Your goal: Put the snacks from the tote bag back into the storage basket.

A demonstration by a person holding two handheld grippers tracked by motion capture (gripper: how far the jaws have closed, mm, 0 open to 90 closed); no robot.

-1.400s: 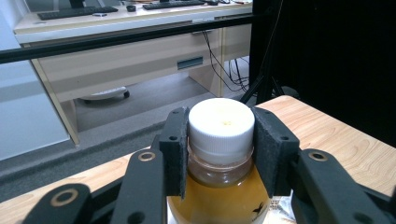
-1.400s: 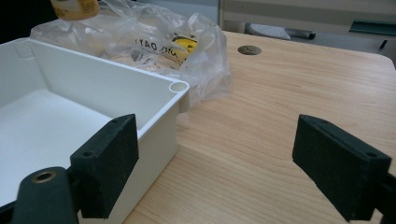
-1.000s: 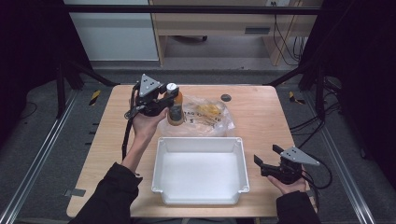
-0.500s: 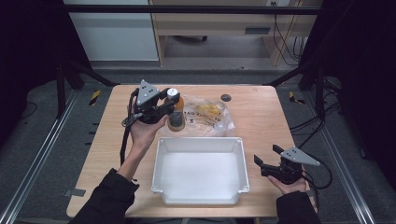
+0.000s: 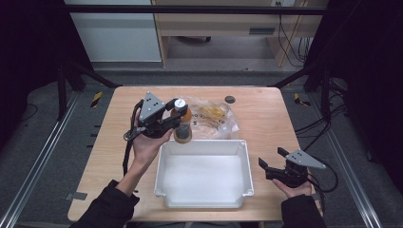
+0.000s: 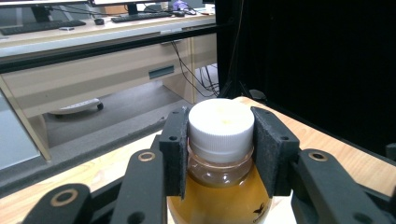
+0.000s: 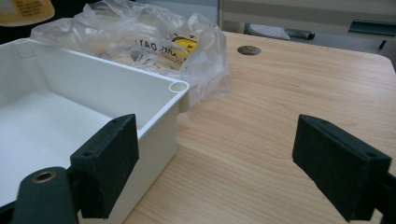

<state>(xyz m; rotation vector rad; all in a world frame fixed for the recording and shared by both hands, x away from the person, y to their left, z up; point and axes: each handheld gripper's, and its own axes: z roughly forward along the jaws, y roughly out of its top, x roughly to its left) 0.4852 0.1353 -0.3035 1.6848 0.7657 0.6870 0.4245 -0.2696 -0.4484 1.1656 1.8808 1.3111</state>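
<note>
The bottle of amber liquid with a white screw cap (image 5: 182, 122) hangs over the far left rim of the white rectangular plastic tub (image 5: 204, 190), the largest thing on the wooden table (image 5: 266, 118). Just beyond the tub's far rim lies a crumpled clear plastic bag with yellow contents (image 5: 214, 118). The left gripper (image 6: 219, 154) is clamped on the bottle's cap from both sides. The right gripper (image 7: 233, 172), jaws spread wide with nothing between them, rests just beside the tub's right wall.
</note>
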